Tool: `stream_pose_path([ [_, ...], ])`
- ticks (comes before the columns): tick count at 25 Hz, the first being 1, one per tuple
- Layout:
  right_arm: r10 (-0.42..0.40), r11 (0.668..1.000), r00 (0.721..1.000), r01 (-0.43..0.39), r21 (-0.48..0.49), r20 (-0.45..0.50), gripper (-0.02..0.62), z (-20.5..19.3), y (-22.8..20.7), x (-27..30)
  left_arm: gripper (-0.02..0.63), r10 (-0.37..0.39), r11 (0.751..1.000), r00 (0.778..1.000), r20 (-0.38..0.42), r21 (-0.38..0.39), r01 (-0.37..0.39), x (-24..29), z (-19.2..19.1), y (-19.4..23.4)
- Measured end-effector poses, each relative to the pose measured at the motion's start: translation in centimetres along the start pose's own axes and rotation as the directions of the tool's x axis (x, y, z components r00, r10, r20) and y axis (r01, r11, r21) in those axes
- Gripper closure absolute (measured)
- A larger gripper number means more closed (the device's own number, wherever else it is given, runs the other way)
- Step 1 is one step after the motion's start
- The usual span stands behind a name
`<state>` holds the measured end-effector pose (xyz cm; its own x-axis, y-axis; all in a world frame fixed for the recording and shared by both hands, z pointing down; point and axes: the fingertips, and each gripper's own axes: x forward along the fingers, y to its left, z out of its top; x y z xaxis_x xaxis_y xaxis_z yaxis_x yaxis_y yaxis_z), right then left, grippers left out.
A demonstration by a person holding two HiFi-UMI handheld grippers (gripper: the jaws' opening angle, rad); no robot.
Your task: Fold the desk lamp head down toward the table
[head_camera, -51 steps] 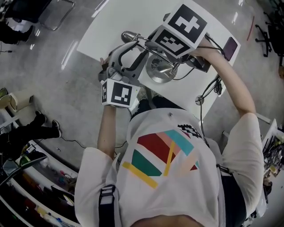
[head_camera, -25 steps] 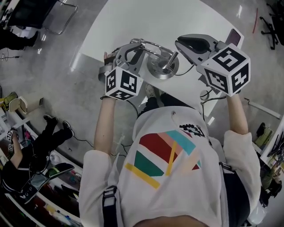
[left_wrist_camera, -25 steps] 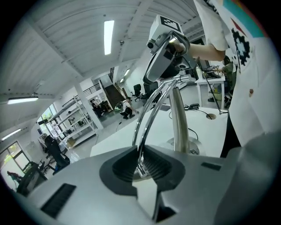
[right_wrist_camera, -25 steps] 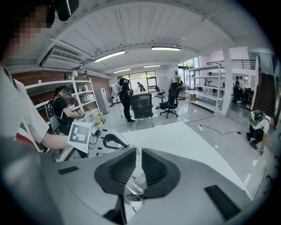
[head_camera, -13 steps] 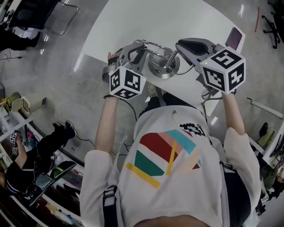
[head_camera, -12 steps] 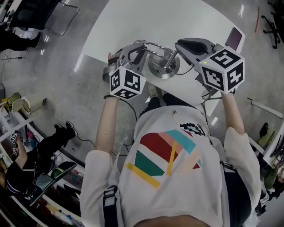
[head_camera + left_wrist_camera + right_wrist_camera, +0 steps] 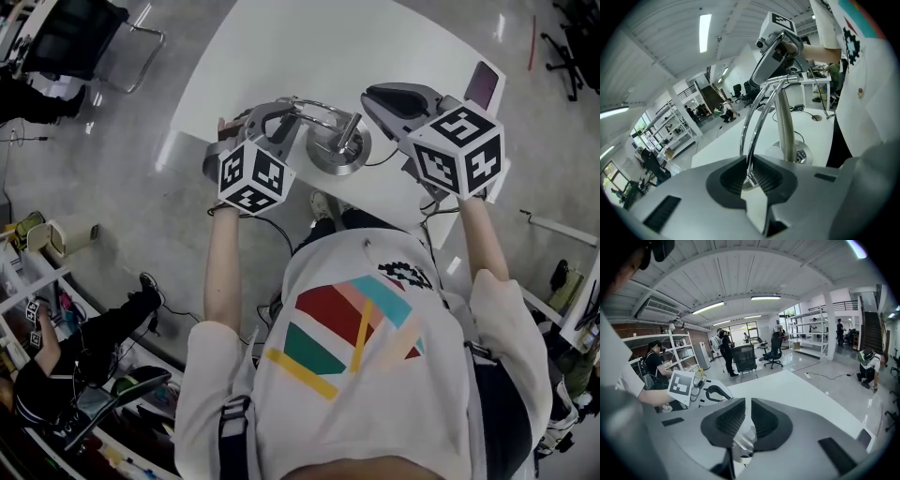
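Bright, even light pours from the ceiling strip lights (image 7: 705, 32); glare streaks the glossy floor (image 7: 122, 178) beside the white table (image 7: 300, 47). Both gripper views bow hard toward dark rims, near jaws soft.

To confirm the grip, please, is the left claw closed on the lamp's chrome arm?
Yes, the left claw pinches the thin chrome arm between its pads.

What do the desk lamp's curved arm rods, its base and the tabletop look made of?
Curved arm rods: polished chrome-look metal, with mirror-bright reflections.
Lamp base: likely brushed or satin metal, a silvery disc with a soft sheen.
Tabletop: smooth, even white surface, probably laminate, though the look leaves that open.
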<state>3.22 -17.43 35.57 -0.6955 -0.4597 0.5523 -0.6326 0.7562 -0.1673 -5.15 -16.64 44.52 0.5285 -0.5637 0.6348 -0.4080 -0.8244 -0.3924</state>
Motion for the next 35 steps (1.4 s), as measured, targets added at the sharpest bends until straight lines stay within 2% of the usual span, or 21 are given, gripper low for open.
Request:
stream_pose_path([
  [5,-0.021,1.000,0.999,0.020,0.007,0.038,0.551,0.6,-0.9,-1.2,0.528,0.080,0.996,0.997,0.017,-0.033,-0.079,-1.5,0.1,0.0],
  [7,-0.019,1.000,0.998,0.019,0.004,0.053,0.551,0.9,-0.7,-1.5,0.528,0.138,0.987,0.988,0.072,-0.099,-0.131,-3.1,0.9,1.1],
  [10,-0.023,1.000,0.995,0.024,-0.008,0.097,0.551,2.3,-0.3,-1.9,0.528,0.248,0.945,0.947,0.202,-0.267,-0.190,-6.2,3.6,4.4],
  [12,-0.030,0.999,0.987,0.031,-0.009,0.157,0.551,3.8,0.1,-2.2,0.529,0.309,0.896,0.900,0.307,-0.412,-0.167,-8.3,6.1,6.6],
  [14,-0.037,0.999,0.967,0.036,0.010,0.251,0.551,5.8,0.5,-2.6,0.536,0.386,0.828,0.824,0.415,-0.550,-0.111,-10.3,8.8,8.5],
  [15,-0.041,0.999,0.951,0.035,0.025,0.308,0.551,6.9,0.7,-2.9,0.560,0.429,0.791,0.776,0.463,-0.607,-0.075,-11.2,10.0,9.3],
  [17,-0.057,0.998,0.903,0.036,0.057,0.427,0.551,9.0,1.0,-3.7,0.560,0.496,0.730,0.687,0.531,-0.683,0.001,-12.4,12.2,10.2],
  [18,-0.068,0.997,0.877,0.040,0.068,0.477,0.551,9.7,1.1,-4.2,0.560,0.514,0.712,0.657,0.551,-0.701,0.031,-12.6,13.2,10.2],
  [19,-0.079,0.996,0.854,0.047,0.075,0.514,0.551,10.2,1.1,-4.6,0.560,0.520,0.705,0.640,0.565,-0.707,0.052,-12.5,14.0,10.1],
  [20,-0.084,0.996,0.838,0.052,0.075,0.539,0.551,10.5,1.1,-5.0,0.560,0.517,0.707,0.634,0.574,-0.705,0.062,-12.3,14.8,9.8],
  [22,-0.074,0.997,0.827,0.055,0.051,0.557,0.551,10.5,1.2,-5.4,0.560,0.501,0.719,0.641,0.582,-0.692,0.067,-11.5,16.1,9.1],
  [26,-0.124,0.988,0.853,0.151,-0.013,0.508,0.551,9.4,1.0,-5.2,0.560,0.481,0.711,0.651,0.587,-0.695,0.101,-10.7,16.7,8.6],
  [28,-0.148,0.983,0.853,0.184,-0.024,0.501,0.551,9.3,1.3,-4.8,0.560,0.486,0.708,0.655,0.579,-0.700,0.093,-11.1,16.0,8.9],
  [31,-0.139,0.986,0.851,0.168,-0.010,0.506,0.551,9.1,1.7,-4.5,0.560,0.495,0.709,0.665,0.560,-0.703,0.064,-11.4,15.3,9.1],
  [35,-0.130,0.987,0.862,0.160,-0.020,0.490,0.551,8.5,0.2,-5.1,0.560,0.494,0.707,0.662,0.564,-0.703,0.071,-10.6,16.9,8.6],
])
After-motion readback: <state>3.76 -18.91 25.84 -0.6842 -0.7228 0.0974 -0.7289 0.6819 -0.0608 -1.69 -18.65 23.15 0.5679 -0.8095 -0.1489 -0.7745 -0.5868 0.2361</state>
